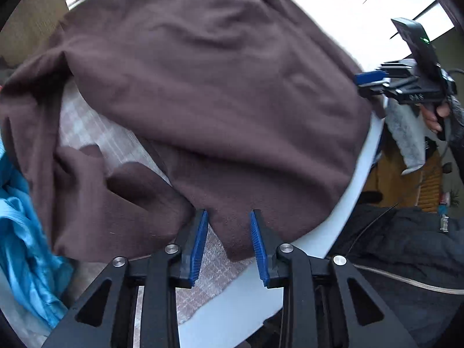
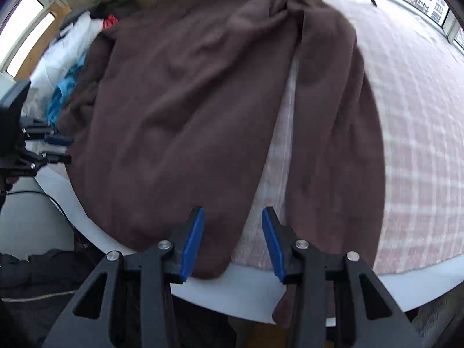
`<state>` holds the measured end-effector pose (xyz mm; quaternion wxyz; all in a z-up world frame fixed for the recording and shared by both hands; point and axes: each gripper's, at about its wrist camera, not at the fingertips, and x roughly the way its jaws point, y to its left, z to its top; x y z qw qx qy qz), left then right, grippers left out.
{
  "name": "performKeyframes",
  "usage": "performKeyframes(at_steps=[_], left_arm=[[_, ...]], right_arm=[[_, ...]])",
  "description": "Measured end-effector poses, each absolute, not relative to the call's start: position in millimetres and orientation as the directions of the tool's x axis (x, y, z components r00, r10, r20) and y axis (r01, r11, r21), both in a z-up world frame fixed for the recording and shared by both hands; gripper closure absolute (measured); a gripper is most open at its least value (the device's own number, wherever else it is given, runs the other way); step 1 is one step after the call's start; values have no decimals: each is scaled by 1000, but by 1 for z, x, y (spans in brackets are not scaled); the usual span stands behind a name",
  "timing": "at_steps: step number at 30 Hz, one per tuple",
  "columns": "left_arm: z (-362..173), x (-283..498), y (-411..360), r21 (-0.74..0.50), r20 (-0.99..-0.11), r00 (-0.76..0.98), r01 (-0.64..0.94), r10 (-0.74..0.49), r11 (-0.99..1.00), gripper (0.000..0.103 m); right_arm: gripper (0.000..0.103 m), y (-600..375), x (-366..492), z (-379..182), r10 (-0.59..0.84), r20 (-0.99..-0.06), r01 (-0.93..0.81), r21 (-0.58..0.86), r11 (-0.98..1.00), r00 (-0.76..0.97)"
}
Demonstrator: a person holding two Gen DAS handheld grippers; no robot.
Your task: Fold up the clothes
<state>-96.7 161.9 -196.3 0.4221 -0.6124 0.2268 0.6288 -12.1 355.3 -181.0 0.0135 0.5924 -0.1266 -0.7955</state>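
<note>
Both grippers open at the near edge of a spread brown garment

The left gripper [image 1: 229,243] stands wide, a hem corner of the brown fleece garment [image 1: 203,87] lying between its blue pads, not pinched. The right gripper [image 2: 232,243] is wide too, holding nothing, over the gap between the garment's body and its long sleeve-like strip [image 2: 333,145]. The garment lies mostly flat on the pink checked surface [image 2: 420,145], a blue cloth [image 1: 20,232] beside it. I judge a flattening or fold stage; any next grasp needs both pads across an edge.
</note>
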Motion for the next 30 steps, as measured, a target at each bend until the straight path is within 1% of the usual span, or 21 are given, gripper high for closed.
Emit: performKeyframes(at_steps=[1, 2, 6, 9, 10, 11, 19, 22, 24, 26, 28, 29, 30], left_arm=[[-198, -96, 163, -247, -959, 118, -799, 259, -548, 80], [-198, -96, 164, -254, -957, 122, -794, 264, -553, 90], [-184, -96, 164, -269, -948, 107, -774, 299, -573, 94], [-163, -100, 159, -271, -939, 72, -756, 336, -596, 95], [-155, -101, 156, -270, -936, 57, -748, 347, -606, 95], [-147, -103, 153, -269, -933, 41, -740, 358, -616, 95], [-25, -127, 118, -269, -846, -165, -690, 507, -672, 95], [0, -162, 117, -273, -817, -209, -681, 537, -679, 95], [-2, -198, 125, -252, -821, -234, -670, 521, -698, 95], [-27, -243, 134, -255, -845, -237, -610, 480, -750, 92], [-62, -293, 141, -198, -892, -249, -535, 377, -821, 88], [-81, -312, 143, -139, -919, -255, -502, 300, -853, 87], [-94, -323, 141, -108, -934, -251, -479, 254, -871, 90]], right_arm=[[62, 352, -9, -186, -172, -943, -127, 216, -968, -286], [62, 348, -6, -192, -173, -946, -126, 214, -969, -274], [62, 333, 7, -213, -176, -958, -120, 207, -971, -225], [64, 334, 6, -180, -178, -938, -98, 215, -972, -298], [83, 335, 5, -167, -179, -929, -89, 218, -972, -325], [97, 336, 4, -154, -179, -918, -81, 221, -972, -353], [97, 343, -1, -52, -187, -810, -11, 232, -973, -556], [97, 355, -42, -10, -145, -782, 26, 162, -986, -606], [97, 364, -85, 1, -98, -780, 31, 100, -994, -618], [97, 385, -139, -8, -60, -786, -11, 85, -996, -616], [96, 411, -201, -36, -58, -830, -70, 116, -991, -554], [95, 422, -228, -56, -58, -862, -111, 131, -985, -504], [95, 426, -236, -65, -63, -874, -122, 139, -983, -483]])
